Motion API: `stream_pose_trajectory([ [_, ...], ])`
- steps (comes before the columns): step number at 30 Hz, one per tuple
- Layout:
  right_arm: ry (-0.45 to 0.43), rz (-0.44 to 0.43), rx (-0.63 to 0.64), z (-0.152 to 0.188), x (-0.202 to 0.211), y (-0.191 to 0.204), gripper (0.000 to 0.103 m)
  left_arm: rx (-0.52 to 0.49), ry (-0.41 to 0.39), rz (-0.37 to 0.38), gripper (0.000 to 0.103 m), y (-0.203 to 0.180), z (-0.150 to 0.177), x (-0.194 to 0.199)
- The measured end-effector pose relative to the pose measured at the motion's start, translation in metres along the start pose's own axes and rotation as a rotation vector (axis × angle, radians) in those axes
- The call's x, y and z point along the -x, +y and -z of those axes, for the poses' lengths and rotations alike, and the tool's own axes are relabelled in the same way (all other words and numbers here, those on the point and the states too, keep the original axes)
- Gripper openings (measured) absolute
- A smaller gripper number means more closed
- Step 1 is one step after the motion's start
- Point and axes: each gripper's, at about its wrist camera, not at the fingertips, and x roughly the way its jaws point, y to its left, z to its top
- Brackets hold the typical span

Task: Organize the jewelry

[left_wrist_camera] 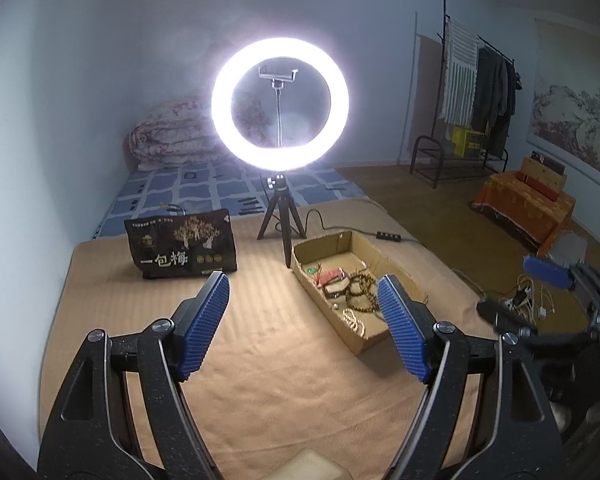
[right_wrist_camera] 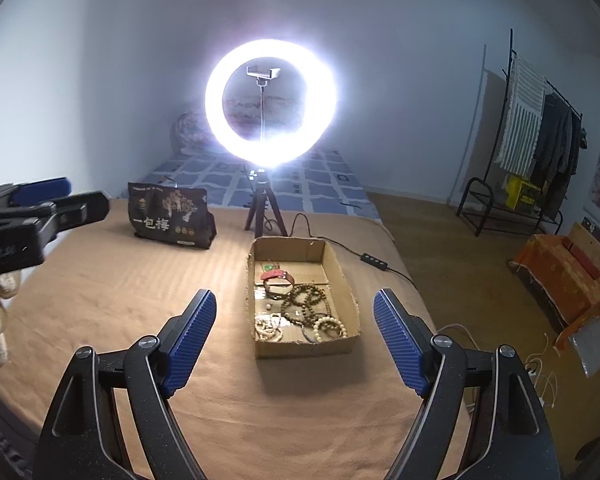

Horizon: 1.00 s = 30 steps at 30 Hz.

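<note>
A shallow cardboard box lies on the tan bed cover and also shows in the left wrist view. It holds dark bead bracelets, pale bead strings, a red strap and a small green piece. My right gripper is open and empty, above the cover just short of the box. My left gripper is open and empty, to the left of the box; its right finger overlaps the box's near end. Each gripper shows at the edge of the other's view.
A lit ring light on a small tripod stands behind the box, its cable and switch running right. A black snack bag stands at the back left. The bed's right edge drops to the floor.
</note>
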Motion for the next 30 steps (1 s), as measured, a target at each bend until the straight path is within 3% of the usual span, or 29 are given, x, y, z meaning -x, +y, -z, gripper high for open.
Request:
stream_pose_trajectory([
  [11,-0.022,0.036,-0.063,0.005,0.005,-0.012,0.081,0.009,0.042,0.007,0.08,0.008,0.016,-0.001],
  [15,-0.015,0.051,-0.065,0.006,0.001,-0.014,0.081,0.023,0.027,0.003,0.09,0.011,0.018,0.003],
  [30,-0.023,0.076,-0.083,0.006,-0.001,-0.018,0.081,-0.034,0.002,-0.005,0.091,-0.002,0.02,0.009],
])
